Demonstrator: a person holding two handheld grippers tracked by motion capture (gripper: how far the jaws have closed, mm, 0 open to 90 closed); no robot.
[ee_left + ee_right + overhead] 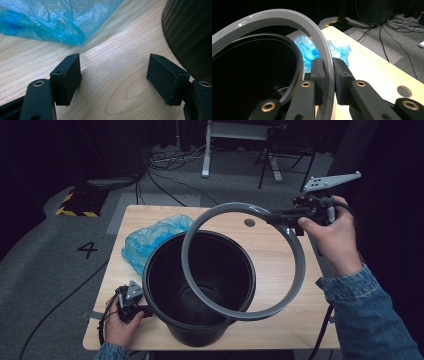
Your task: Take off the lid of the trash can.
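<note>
High view lays out your scene from the biggest thing down: the pale wooden worktop (280, 255) carries a black bin (200, 287), standing upright with its mouth open toward the camera and sitting near the front edge. Over that bin you hold a grey ring (295, 270), tilted, with its near arc lying across the bin's mouth and its far arc raised toward your right hand (332, 237). Your right gripper (292, 217) grips the ring at its upper right, off the worktop. Behind and to the left of the bin lies a crumpled blue plastic bag (150, 237), its edge tucked close against the bin's rim, so it crowds the far left side. A small round dark disc (249, 222) is set in the worktop behind the ring. Your left gripper (142, 310) rests low at the bin's front left, just beside its wall. Left gripper view adds what the overhead cannot: your left jaws stand well apart over bare wood with nothing between them, the bin's ribbed wall (190, 32) at one side and the bag (50, 20) ahead. Right gripper view shows your right jaws clamped on the ring's band (325, 55), one pad on each face.
</note>
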